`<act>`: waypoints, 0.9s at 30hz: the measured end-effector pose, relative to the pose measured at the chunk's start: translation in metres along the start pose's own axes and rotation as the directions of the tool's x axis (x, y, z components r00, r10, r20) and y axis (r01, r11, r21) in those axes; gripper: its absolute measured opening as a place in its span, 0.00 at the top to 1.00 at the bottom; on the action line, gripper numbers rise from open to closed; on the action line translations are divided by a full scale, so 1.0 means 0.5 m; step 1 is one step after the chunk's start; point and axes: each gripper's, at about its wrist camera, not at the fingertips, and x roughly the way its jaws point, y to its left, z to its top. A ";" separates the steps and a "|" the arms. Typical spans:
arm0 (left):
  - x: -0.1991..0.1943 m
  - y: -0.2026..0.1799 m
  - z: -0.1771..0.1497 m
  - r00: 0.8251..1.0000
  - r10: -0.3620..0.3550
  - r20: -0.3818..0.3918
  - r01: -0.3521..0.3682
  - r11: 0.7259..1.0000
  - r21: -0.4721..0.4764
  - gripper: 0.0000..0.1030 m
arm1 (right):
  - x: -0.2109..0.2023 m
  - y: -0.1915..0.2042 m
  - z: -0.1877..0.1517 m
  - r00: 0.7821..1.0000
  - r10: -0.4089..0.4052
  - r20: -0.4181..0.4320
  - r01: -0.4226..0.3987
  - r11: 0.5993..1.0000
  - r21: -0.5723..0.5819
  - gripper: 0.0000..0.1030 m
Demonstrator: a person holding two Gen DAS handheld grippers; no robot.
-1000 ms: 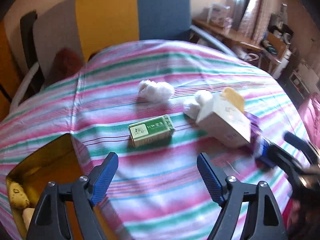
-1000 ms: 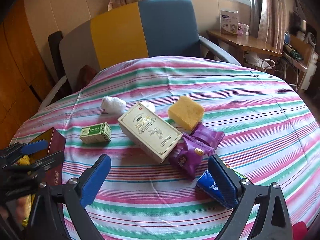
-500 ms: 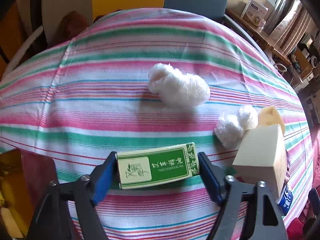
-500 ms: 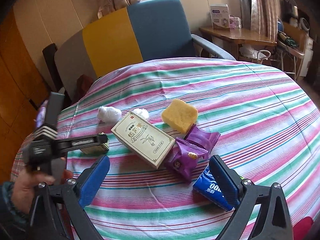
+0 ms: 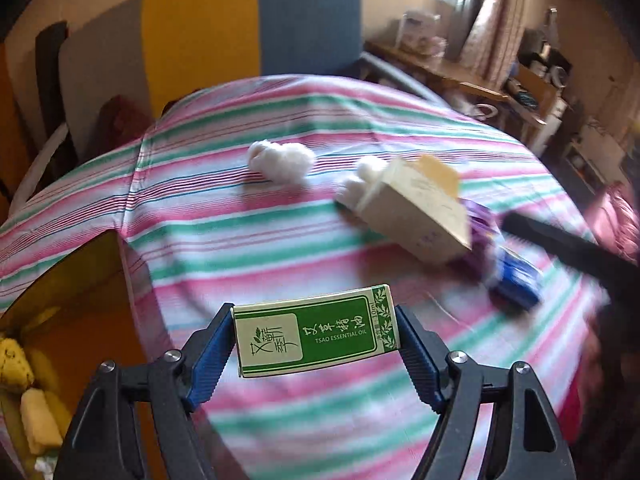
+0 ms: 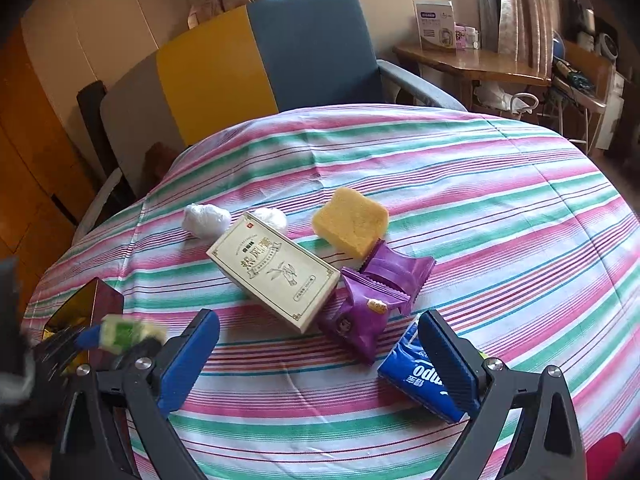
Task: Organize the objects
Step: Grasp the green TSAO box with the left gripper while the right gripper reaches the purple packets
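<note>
My left gripper [image 5: 316,344] is shut on a small green essential-oil box [image 5: 316,330] and holds it above the striped tablecloth [image 5: 248,248]; it also shows blurred in the right wrist view [image 6: 128,330]. A red tin with a gold inside [image 5: 76,280] stands at the left, with yellow items in it. My right gripper [image 6: 320,356] is open and empty, low over the table. A blue tissue pack [image 6: 416,376] lies by its right finger. A cream box [image 6: 276,270], two purple snack packets [image 6: 376,292], a yellow sponge [image 6: 350,222] and white cotton wads [image 6: 206,220] lie ahead.
A chair with yellow and blue back panels [image 6: 260,56] stands behind the table. A wooden side desk [image 6: 472,64] with boxes is at the back right. The red tin also shows at the left table edge in the right wrist view [image 6: 88,304].
My left gripper closed on the green box and lifted it off the cloth, moving toward the tin at the left. My right gripper stayed open and nearly still.
</note>
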 end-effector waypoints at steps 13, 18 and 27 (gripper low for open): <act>-0.128 0.060 -0.114 0.999 -0.020 0.045 0.023 0.997 -0.078 0.24 | -0.042 -0.204 0.021 0.997 -0.016 0.077 -0.017 0.912 0.409 0.03; -0.149 0.092 -0.141 0.999 -0.004 0.043 0.009 0.993 -0.121 0.24 | -0.017 -0.189 0.024 1.000 -0.013 -0.005 0.014 0.929 0.369 0.03; -0.163 0.113 -0.163 0.999 -0.009 0.043 0.015 0.987 -0.159 0.24 | 0.016 -0.147 0.017 0.998 -0.040 -0.053 0.051 0.971 0.235 0.15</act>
